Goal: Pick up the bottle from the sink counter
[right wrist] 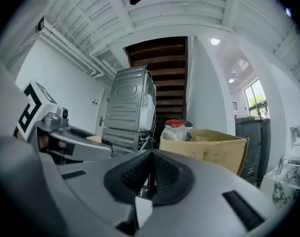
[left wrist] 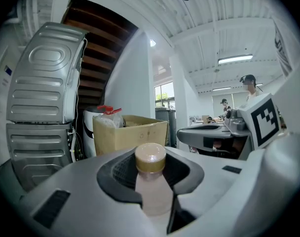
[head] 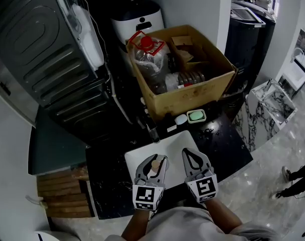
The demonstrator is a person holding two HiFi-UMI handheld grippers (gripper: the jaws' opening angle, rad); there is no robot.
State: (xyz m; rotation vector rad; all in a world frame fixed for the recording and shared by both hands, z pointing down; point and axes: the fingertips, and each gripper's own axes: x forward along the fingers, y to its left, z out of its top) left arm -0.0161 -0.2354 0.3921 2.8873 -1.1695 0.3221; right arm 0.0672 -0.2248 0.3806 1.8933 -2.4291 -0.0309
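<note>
A small pale bottle [left wrist: 151, 191] with a tan cap [left wrist: 150, 157] stands upright between the jaws of my left gripper [left wrist: 150, 181], whose black pads press on its sides. In the head view the same bottle [head: 153, 167] shows in my left gripper [head: 153, 165], held above the white sink basin [head: 142, 154]. My right gripper [head: 194, 160] hangs beside it to the right over the basin, shut with nothing in it; in the right gripper view my right gripper [right wrist: 151, 174] has its pads meeting at the tips.
A cardboard box [head: 192, 97] of bottles and bags stands behind the sink. A faucet [head: 151, 130] rises at the basin's far edge, next to a green soap dish [head: 196, 116]. A grey washing machine [head: 47, 49] is at left. A person's feet [head: 293, 182] are at right.
</note>
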